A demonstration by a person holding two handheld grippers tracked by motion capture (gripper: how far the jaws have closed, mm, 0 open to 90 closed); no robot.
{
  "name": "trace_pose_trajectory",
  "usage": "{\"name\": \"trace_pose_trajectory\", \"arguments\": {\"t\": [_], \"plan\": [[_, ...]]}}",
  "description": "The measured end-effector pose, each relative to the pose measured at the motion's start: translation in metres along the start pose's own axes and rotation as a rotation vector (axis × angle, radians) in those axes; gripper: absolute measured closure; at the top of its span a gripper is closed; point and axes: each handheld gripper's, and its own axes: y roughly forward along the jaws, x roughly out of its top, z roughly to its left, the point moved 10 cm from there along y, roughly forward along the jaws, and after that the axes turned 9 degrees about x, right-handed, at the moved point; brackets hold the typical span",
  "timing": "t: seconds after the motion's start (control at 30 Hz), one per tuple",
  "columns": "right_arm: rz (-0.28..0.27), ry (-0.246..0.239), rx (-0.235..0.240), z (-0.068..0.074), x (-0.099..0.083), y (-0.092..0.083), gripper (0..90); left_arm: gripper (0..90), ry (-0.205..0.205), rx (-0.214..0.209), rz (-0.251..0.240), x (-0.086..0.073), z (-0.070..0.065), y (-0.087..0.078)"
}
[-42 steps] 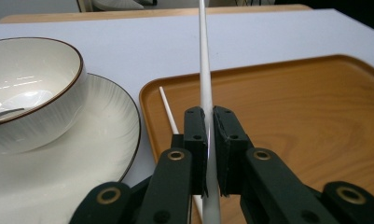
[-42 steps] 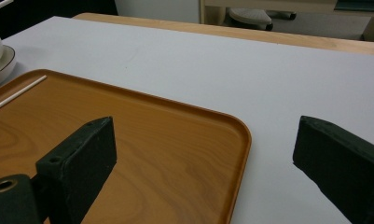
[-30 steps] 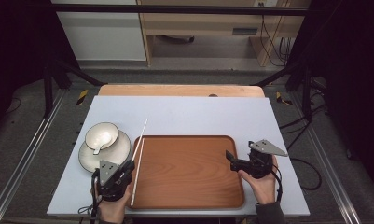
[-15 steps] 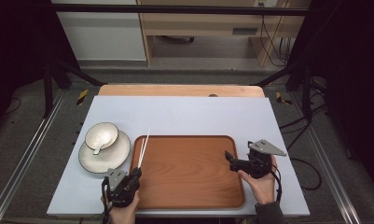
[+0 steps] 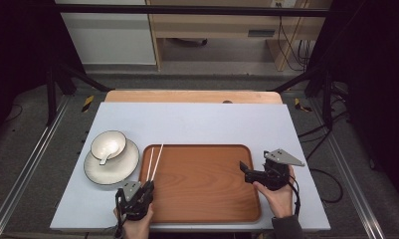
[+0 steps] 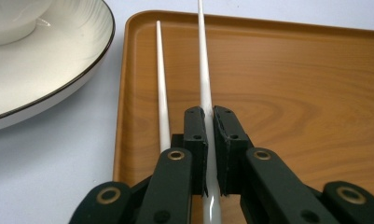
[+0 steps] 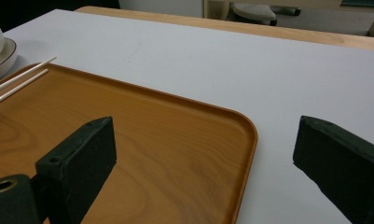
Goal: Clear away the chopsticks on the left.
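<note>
Grey carpeted floor (image 5: 33,149), wooden bench (image 5: 227,25), dark surroundings

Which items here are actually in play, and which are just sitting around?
In play:
- left hand-held gripper, shut on one chopstick
- second chopstick, lying beside it
- wooden tray under both

Sitting around:
- plate
- bowl on the plate
- right hand-held gripper, open, holding nothing
</note>
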Motion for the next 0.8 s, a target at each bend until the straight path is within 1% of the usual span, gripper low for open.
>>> {"name": "trace_pose_trajectory", "arguments": {"t": [0.2, 0.23, 0.43, 0.47, 0.6, 0.63, 0.8], "plan": [[0.000, 0.001, 0.000, -0.0001, -0.0001, 0.0001, 6.1, 84.1, 0.004, -0.001, 0.018, -0.0030, -0.0012, 0.0016], [0.001, 0.000, -0.001, 0.0000, -0.0002, 0.0002, 6.1, 84.1, 0.008, 0.001, 0.026, -0.0040, -0.0015, 0.0025], [0.003, 0.000, 0.000, 0.0001, -0.0003, 0.0004, 6.1, 84.0, 0.012, 0.010, 0.039, -0.0053, -0.0012, 0.0036], [0.002, 0.000, 0.000, 0.0001, -0.0002, 0.0003, 6.1, 84.0, 0.017, 0.016, 0.046, -0.0059, -0.0014, 0.0042], [0.002, -0.002, -0.001, 0.0002, -0.0002, 0.0004, 6.1, 83.9, 0.030, 0.019, 0.057, -0.0067, -0.0022, 0.0052], [0.002, -0.001, 0.000, 0.0003, -0.0001, 0.0003, 6.1, 83.8, 0.033, 0.016, 0.066, -0.0075, -0.0025, 0.0054], [0.001, -0.002, -0.001, 0.0001, -0.0001, 0.0004, 6.1, 83.6, 0.042, 0.015, 0.077, -0.0083, -0.0032, 0.0061]]}}
